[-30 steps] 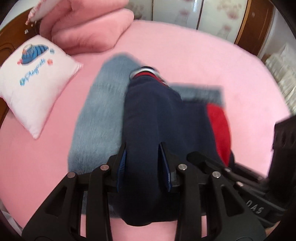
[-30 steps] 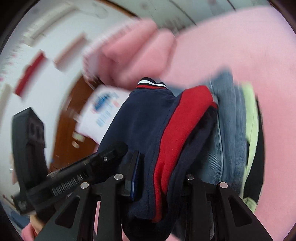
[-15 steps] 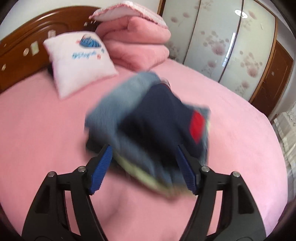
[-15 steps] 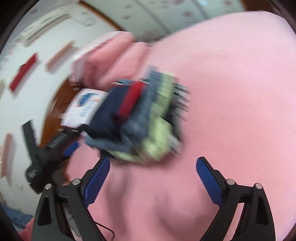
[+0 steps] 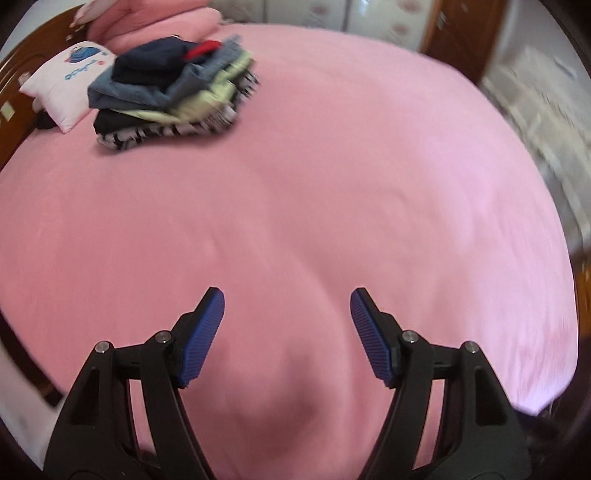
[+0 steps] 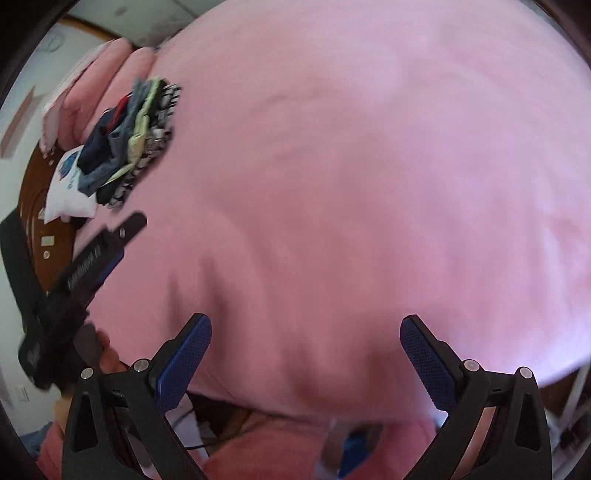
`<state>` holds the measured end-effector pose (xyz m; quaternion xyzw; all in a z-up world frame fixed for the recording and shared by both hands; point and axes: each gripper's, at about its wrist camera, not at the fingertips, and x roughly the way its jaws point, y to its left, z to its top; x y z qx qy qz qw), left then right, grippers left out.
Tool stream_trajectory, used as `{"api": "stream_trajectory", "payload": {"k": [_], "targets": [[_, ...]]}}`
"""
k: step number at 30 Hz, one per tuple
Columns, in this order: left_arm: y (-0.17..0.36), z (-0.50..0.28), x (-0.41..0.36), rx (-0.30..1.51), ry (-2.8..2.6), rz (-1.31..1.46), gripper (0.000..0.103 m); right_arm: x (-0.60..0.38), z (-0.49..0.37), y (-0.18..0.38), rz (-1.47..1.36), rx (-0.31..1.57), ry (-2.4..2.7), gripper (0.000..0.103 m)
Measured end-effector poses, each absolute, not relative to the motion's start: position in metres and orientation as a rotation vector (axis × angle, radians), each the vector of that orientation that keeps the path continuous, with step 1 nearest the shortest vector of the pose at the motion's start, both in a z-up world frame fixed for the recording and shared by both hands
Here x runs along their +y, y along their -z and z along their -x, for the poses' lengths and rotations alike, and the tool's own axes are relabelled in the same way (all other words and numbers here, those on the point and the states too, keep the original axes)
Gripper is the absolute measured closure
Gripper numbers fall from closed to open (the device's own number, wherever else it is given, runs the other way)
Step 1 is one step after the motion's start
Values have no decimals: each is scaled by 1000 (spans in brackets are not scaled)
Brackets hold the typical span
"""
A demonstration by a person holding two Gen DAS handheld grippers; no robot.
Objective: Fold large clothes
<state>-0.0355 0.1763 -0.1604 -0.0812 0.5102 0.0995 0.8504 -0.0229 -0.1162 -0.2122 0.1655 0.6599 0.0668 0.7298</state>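
Standing well clear of the stack (image 5: pixel 173 81), both claws are found empty over bare bedsheet (image 5: pixel 332 177). The left claw (image 5: pixel 287 332) has its jaws parted, nothing between the blue pads; the right claw (image 6: pixel 306 360) is spread wider, likewise with nothing between its pads. The jaws of both have just been opening, and no cloth is seen in either. The stack lies far ahead and to the left of the left claw, near the headboard (image 5: pixel 11 74) and touching or just beside the white pillow (image 5: pixel 62 88); from the right claw it is seen far ahead and hard left (image 6: pixel 125 144), with the left claw (image 6: pixel 96 254) between. The step in hand is judged to be the interval after a folded garment, a navy piece with red trim topmost, has been set on the stack. The next move is judged to call for a fresh unfolded garment to be fetched; none is visible on the sheet near either claw, so it would have to be sought outside these views. Count: one stack, in which about five layers are made out (navy, blue-grey, pale green, black, black-and-white stripe), though blur leaves the exact number uncertain; one white pillow; pink bedding (image 5: pixel 147 22) piled beyond it, number not determinable; two claws. Part of a person in pink is seen below the right claw.
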Motion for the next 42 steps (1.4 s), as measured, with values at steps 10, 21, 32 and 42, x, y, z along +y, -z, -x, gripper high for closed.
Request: {"api": "stream_trajectory", "payload": {"k": [10,21,32,42], "targets": [[73,128,68,1122,-122,137,35,-235,90,90,-241,1209,33,0],[-40,115,54,1020,-112,99,35,-192,79,13,-89,1155,-97,0],[-28,144,40,1140,-180,113,35,-166,97,4,-26,1203,-166,0],[-17,154,19,1139,-110,93,21,-185,107,25,23,1288,-67,0]]}}
